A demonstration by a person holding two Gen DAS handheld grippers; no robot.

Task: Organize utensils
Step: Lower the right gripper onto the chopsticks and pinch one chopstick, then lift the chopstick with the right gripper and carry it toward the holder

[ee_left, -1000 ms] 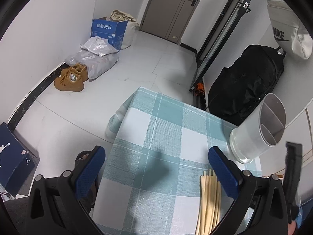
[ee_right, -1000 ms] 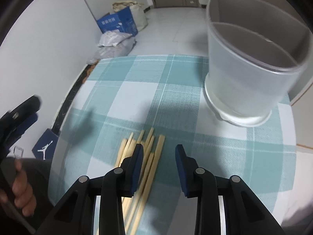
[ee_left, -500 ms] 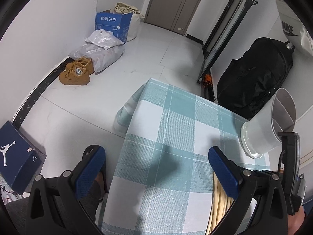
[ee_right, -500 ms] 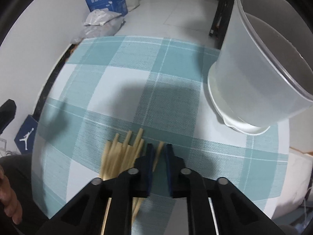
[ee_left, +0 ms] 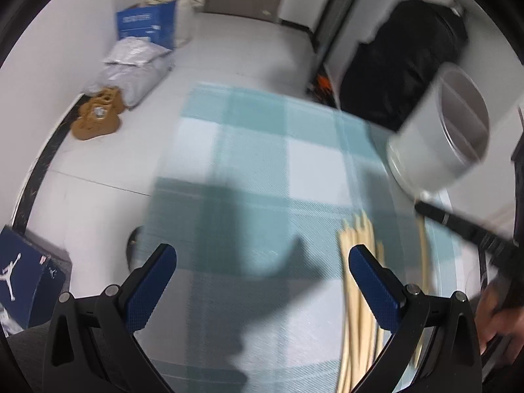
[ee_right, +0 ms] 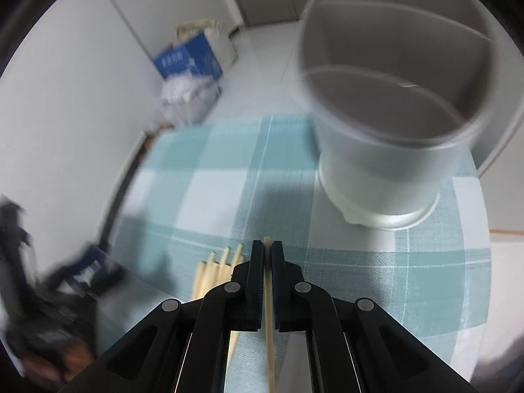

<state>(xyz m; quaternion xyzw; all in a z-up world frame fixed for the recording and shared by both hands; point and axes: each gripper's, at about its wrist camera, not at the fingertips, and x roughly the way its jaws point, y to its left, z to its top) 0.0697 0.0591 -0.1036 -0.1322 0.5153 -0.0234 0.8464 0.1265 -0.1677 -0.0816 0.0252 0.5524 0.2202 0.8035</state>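
On the checked cloth, right gripper clenched on one chopstick, left gripper released, holder near

We see the right gripper clamped on one chopstick, its tip poking out past the pads; the other chopsticks lie just left of it on the checked cloth; the divided holder stands upright by the cloth's far right edge, well apart.
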